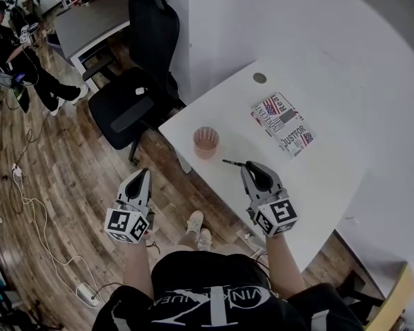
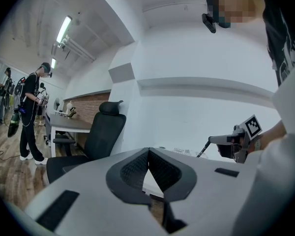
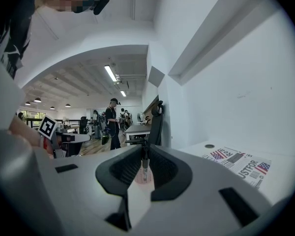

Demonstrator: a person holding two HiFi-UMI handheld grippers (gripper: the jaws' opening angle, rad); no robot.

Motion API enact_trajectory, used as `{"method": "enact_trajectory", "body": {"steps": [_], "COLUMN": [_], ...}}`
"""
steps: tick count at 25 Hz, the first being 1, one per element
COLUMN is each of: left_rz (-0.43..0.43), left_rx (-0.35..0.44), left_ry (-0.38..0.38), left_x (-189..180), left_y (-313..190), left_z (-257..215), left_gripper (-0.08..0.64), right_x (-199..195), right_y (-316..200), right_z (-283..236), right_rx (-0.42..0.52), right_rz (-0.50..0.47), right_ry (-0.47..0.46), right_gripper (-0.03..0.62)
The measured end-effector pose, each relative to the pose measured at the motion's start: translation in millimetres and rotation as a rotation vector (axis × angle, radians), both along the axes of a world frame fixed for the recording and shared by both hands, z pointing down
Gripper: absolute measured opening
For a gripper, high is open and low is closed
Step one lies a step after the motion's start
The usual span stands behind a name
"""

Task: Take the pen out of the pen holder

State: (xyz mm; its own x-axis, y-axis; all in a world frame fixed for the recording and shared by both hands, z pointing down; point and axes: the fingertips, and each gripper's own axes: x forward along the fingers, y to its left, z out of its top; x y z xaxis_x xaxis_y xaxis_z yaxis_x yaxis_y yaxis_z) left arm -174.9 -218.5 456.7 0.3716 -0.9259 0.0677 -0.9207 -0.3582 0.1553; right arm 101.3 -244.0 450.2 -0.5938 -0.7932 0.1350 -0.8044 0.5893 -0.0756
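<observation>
A translucent pinkish pen holder stands near the front-left edge of the white table. My right gripper hovers just right of it, shut on a black pen that sticks out toward the holder. In the right gripper view the pen is pinched between the pads, with the holder beyond it. The left gripper view shows my right gripper with the pen slanting down. My left gripper hangs off the table over the wooden floor, jaws together and empty.
A printed magazine lies on the table's far side, beside a round cable grommet. A black office chair stands left of the table. Cables trail across the floor. Other people stand far left.
</observation>
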Motion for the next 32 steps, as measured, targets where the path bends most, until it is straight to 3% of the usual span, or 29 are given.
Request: {"method": "enact_trajectory", "body": {"steps": [15,32], "left_rz": [-0.037,-0.076], "left_rx": [0.023,0.032], "left_ry": [-0.034,-0.023], "left_x": [-10.4,-29.4], "left_y": [20.6,51.0], "left_z": [-7.4,-13.5], "left_gripper": [0.015,0.015], "right_x": [4.0,3.1], "right_y": [15.3,40.8], "right_z": [1.3,-5.9], "right_rx": [0.007,0.022], "right_rz": [0.021,0.017], "right_ry": [-0.003,-0.007], "right_gripper": [0.060,0.060]}}
